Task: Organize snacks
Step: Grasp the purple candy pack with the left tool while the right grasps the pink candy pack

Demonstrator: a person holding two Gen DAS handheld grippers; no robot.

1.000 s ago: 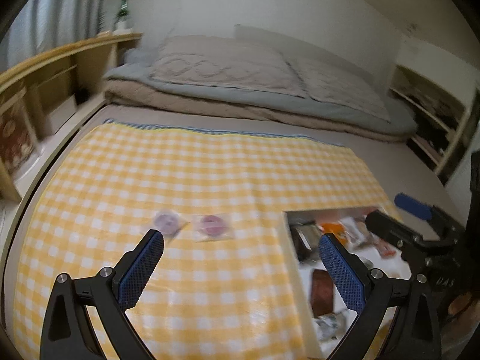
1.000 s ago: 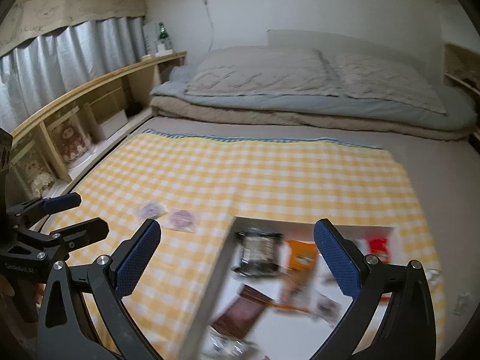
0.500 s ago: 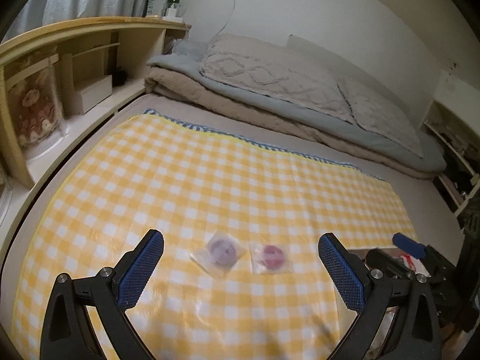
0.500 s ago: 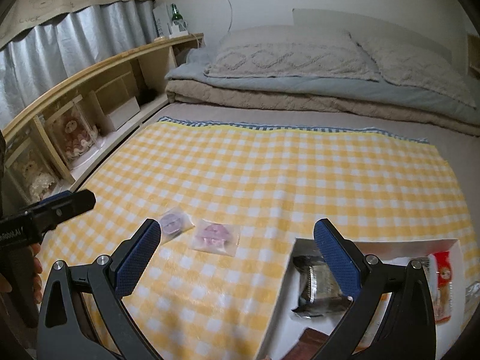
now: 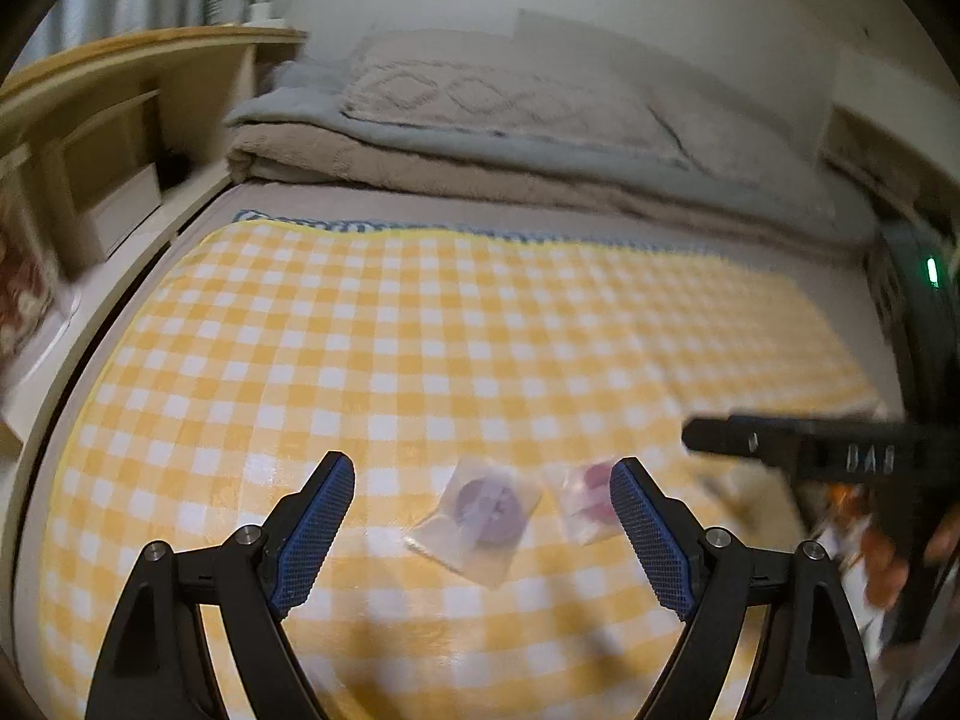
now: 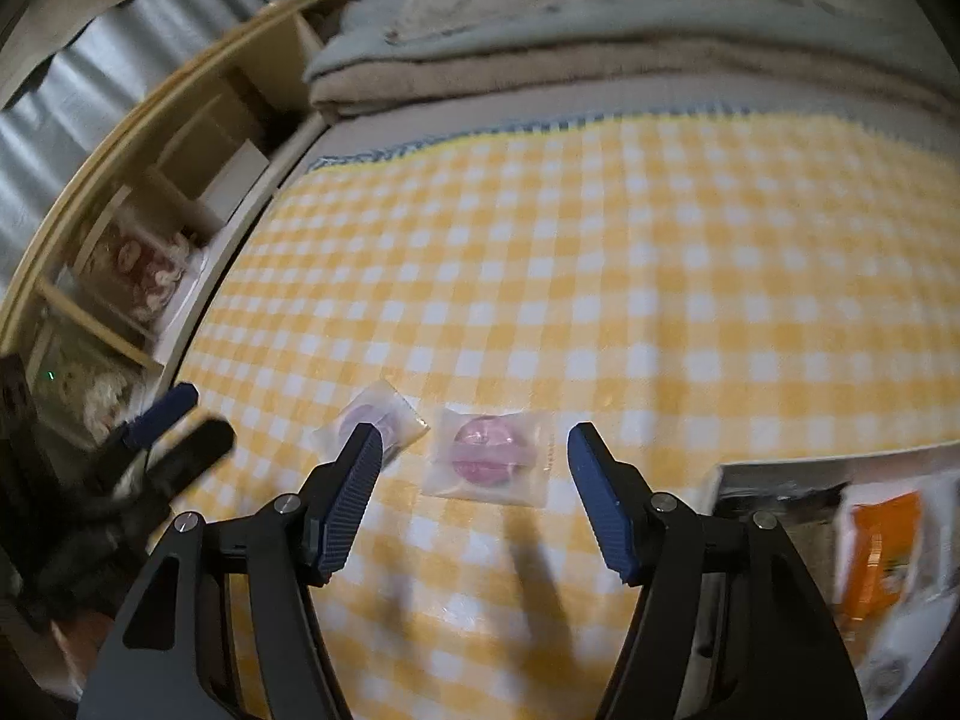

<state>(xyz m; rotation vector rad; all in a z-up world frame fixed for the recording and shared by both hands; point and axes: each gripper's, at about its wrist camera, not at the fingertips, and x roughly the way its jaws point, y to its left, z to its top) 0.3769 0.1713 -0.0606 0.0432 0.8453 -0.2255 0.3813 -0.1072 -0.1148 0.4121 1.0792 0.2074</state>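
1. The left tool (image 5: 483, 525) is spread wide and holds nothing; its blue pads (image 5: 315, 531) hang over the checked cloth (image 5: 420, 330) without touching a snack.
2. Between its fingers lies the purple snack (image 5: 486, 510), a round sweet in a clear wrapper, flat on the cloth. The pink snack (image 5: 591, 495) lies just beside it, partly behind the tool's right finger.
3. The right tool (image 6: 474, 495) is also wide open and empty. Its pads (image 6: 600, 501) frame the pink snack (image 6: 486, 450) without contact that can be seen.
4. In the right wrist view the purple snack (image 6: 375, 417) sits just left of the pink one, its near corner covered by the tool's left finger.
5. A white box (image 6: 774, 474) shows at the right edge of that view, on the cloth. It holds an orange packet (image 6: 879, 546) and other wrapped items too blurred to name.
6. Each tool appears in the other's view: the right tool (image 5: 840, 456) as a dark blurred bar on the right, the left tool (image 6: 174, 429) as a smeared shape on the left.
7. The cloth covers a bed (image 5: 600, 216); folded blankets (image 5: 480, 156) lie at its far end, a wooden shelf (image 5: 120, 96) along the left side.
8. Both views are motion-blurred, so wrapper print is unreadable.
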